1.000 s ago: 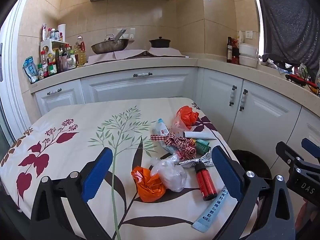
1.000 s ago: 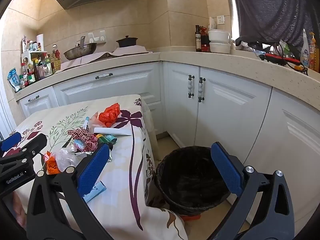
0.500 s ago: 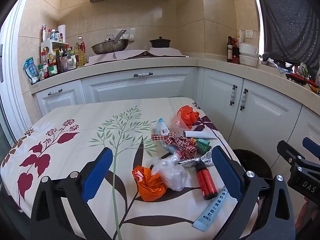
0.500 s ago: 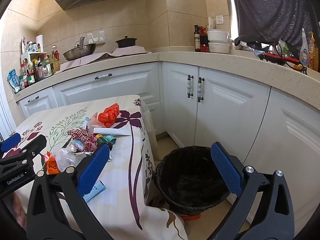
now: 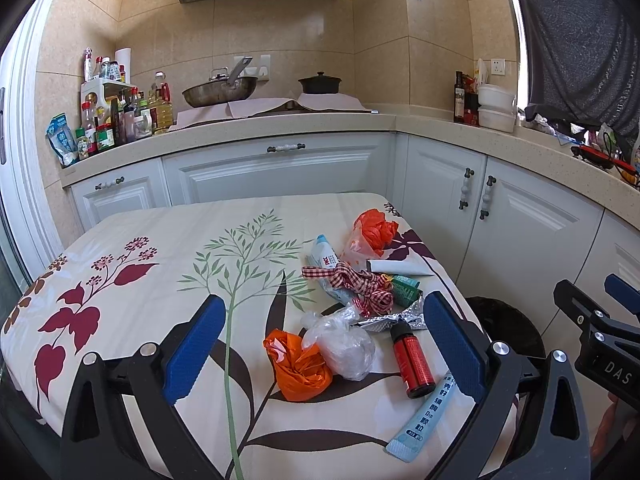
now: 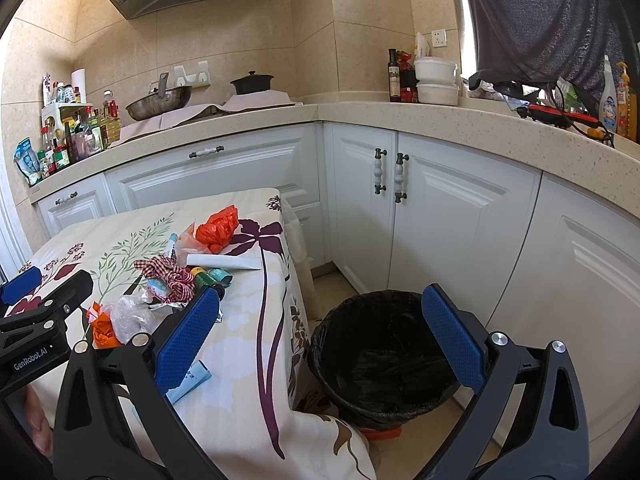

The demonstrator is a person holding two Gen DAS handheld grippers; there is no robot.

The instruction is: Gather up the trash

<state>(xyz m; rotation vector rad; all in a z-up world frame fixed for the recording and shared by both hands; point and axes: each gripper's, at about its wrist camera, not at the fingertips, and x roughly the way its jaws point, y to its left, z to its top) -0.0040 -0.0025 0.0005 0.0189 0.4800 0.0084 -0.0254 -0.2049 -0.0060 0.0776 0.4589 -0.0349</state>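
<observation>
Trash lies on the floral tablecloth (image 5: 160, 280): an orange bag (image 5: 298, 366), a clear plastic bag (image 5: 344, 344), a red bottle (image 5: 412, 356), a blue sachet (image 5: 424, 420), foil, a checked ribbon (image 5: 352, 284), a green tube and a second orange bag (image 5: 374, 228). My left gripper (image 5: 320, 348) is open and empty, hovering over the near trash. My right gripper (image 6: 316, 332) is open and empty, above the gap between the table edge and the black-lined bin (image 6: 380, 356) on the floor.
White cabinets (image 6: 440, 216) and a beige counter wrap around behind and to the right. A wok (image 5: 220, 94), a black pot (image 5: 320, 84) and bottles (image 5: 120, 120) stand on the counter. The bin stands between the table and the cabinets.
</observation>
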